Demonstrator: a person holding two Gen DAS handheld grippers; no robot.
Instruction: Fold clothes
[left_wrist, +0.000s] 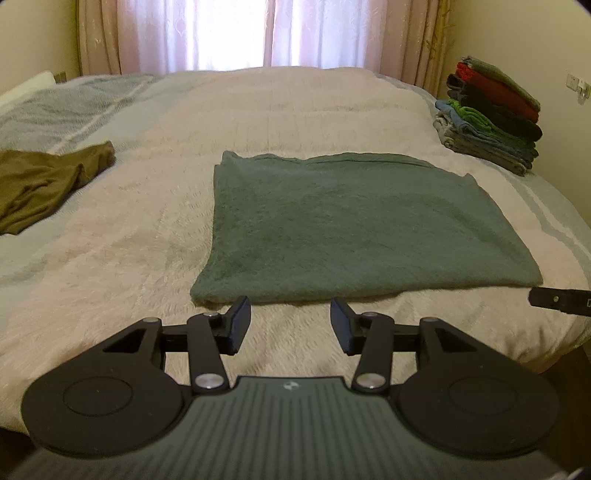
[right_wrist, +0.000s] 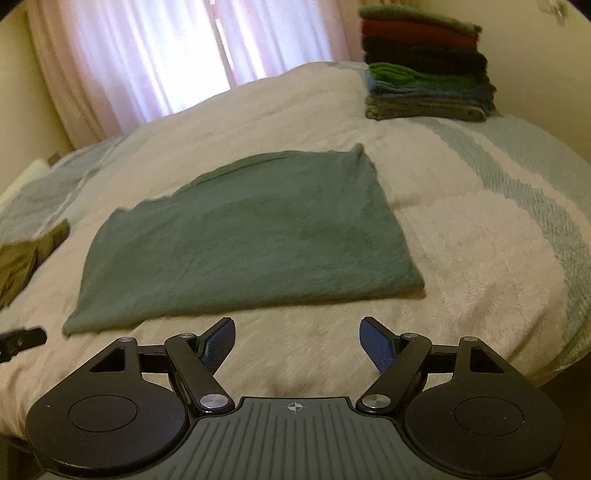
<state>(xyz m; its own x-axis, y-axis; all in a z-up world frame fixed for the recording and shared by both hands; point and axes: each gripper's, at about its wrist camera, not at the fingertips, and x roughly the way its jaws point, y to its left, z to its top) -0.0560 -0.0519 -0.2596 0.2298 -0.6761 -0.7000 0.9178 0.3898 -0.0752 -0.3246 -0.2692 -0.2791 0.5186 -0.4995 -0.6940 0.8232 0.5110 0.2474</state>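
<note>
Towel (left_wrist: 351, 225) lies flat just beyond both grippers' spread, empty fingers (left_wrist: 239, 325).

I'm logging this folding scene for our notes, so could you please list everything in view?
Towel: one, grey-green, folded flat mid-bed.
Folded stack: one pile, mixed colours, far right corner of the bed.
Olive garment: one, crumpled, left side of the bed.
Bed cover: one, pale pink, plush.
Curtains: pink, behind the bed.
Left gripper: open, empty, just short of the towel's near edge.
Right gripper: open, empty, likewise.
</note>
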